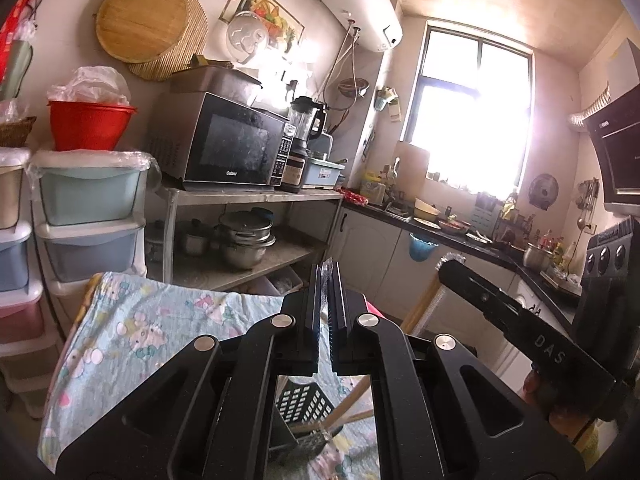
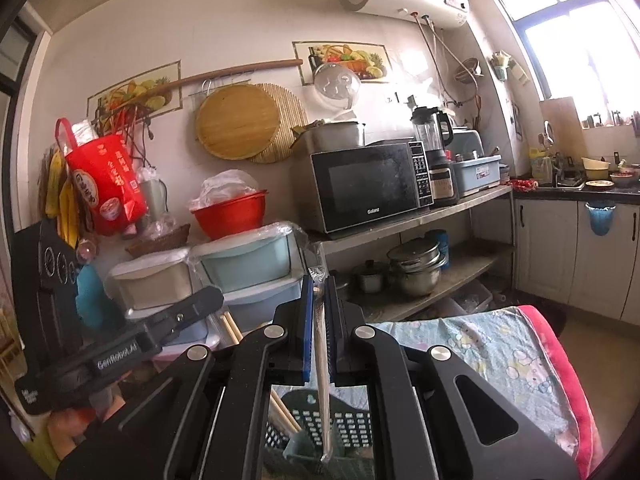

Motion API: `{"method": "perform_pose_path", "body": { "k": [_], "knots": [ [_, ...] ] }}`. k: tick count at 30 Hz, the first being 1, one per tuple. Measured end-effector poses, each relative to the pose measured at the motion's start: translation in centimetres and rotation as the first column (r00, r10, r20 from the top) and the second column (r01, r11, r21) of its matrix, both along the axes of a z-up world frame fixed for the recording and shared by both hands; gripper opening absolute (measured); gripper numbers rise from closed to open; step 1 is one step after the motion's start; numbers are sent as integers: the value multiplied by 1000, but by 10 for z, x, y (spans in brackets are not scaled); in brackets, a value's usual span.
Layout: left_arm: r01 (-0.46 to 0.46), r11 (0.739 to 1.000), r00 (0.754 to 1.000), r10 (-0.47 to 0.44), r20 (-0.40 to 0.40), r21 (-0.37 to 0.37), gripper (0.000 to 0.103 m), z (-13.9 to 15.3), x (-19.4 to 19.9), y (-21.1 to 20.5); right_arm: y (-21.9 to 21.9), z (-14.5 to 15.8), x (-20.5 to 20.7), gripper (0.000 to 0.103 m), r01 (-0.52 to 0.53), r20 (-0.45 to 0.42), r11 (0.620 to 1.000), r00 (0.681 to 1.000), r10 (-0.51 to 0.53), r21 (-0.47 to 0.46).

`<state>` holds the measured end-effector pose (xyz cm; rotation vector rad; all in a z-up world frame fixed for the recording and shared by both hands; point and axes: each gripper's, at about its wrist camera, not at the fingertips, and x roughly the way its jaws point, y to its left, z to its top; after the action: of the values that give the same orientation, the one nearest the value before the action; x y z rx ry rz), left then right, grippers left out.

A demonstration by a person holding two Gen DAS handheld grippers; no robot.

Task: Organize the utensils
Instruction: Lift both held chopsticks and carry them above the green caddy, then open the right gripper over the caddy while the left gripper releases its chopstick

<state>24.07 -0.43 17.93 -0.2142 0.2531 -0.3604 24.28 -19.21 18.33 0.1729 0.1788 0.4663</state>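
My left gripper (image 1: 329,276) is shut on a thin utensil in a clear plastic wrapper (image 1: 327,270) whose tip sticks out above the jaws. Below it stands a black perforated utensil basket (image 1: 302,404) with wooden chopsticks (image 1: 348,404) leaning in it. My right gripper (image 2: 319,286) is shut on a long plastic-wrapped metal spoon (image 2: 322,360), which hangs down between the jaws over the same black basket (image 2: 340,424); chopsticks (image 2: 282,412) lean in it. Each gripper shows in the other's view, the right (image 1: 500,304) and the left (image 2: 132,344).
The basket stands on a table covered with a light-blue cartoon cloth (image 1: 132,332), pink at its edge (image 2: 560,360). Behind are stacked plastic drawers (image 1: 88,200), a red bowl (image 1: 90,126), a metal shelf with a microwave (image 1: 236,148) and pots (image 2: 416,268), and the kitchen counter (image 1: 460,236).
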Motion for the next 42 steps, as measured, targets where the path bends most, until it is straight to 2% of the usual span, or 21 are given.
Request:
{"method": "perform_pose_path", "body": {
  "k": [6, 15, 20, 24, 28, 36, 38, 42],
  "knots": [
    [-1, 1000, 1000, 1, 9, 22, 1, -13, 10, -8, 6, -11, 16, 6, 45, 6, 999, 999, -45, -26],
    [1, 1000, 997, 0, -75, 22, 2, -37, 26, -7, 4, -36, 32, 6, 127, -6, 990, 992, -128, -66],
    [-9, 1000, 993, 10, -119, 15, 2, -48, 30, -2, -3, -45, 33, 7, 126, -36, 991, 991, -128, -54],
    [-16, 1000, 991, 18, -135, 13, 2, -53, 30, 0, -5, -51, 31, 16, 119, -61, 992, 991, -121, -48],
    [-23, 1000, 989, 24, -148, 7, 2, -57, 29, 3, -7, -54, 26, 16, 114, -67, 993, 991, -116, -44],
    [-37, 999, 981, 35, -191, -5, 13, -69, 25, 10, -10, -60, 18, 20, 108, -86, 993, 990, -113, -52],
    [-37, 999, 979, 35, -201, -7, 21, -72, 23, 11, -11, -63, 16, 22, 108, -96, 993, 989, -113, -57],
    [-28, 1000, 976, 26, -217, -4, 30, -77, 18, 11, -12, -69, 12, 27, 101, -122, 993, 987, -107, -56]
  ]
}}
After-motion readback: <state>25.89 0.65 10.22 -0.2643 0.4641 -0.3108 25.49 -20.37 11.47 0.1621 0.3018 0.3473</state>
